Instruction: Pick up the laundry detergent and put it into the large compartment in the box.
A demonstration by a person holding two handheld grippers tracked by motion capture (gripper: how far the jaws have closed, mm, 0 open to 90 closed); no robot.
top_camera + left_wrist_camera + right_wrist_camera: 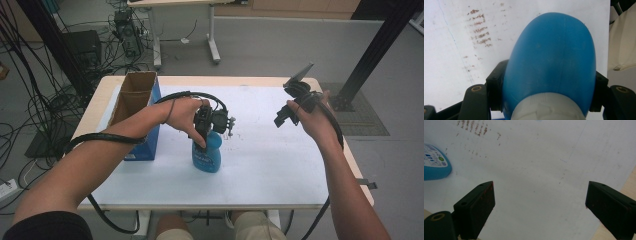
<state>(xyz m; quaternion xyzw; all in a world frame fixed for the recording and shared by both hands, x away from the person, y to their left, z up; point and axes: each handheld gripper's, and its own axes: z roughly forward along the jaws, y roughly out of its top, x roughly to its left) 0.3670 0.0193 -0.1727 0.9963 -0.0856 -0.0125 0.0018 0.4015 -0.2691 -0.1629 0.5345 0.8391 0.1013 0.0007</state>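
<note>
Blue bottle (207, 155) in left gripper (202, 131) fingers beside cardboard box (135, 112); right gripper (286, 116) fingers wide.

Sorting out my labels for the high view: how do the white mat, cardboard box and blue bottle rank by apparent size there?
1. white mat
2. cardboard box
3. blue bottle, partly hidden by the left gripper clamped on it

A grey floor (280, 45) is seen w/ tangled black cables (30, 100) at left, a white-legged desk (210, 35) at the far side, a black metal post (375, 50) at right, and a pale wood-edged table w/ white top (280, 165) is lit evenly from above.
</note>
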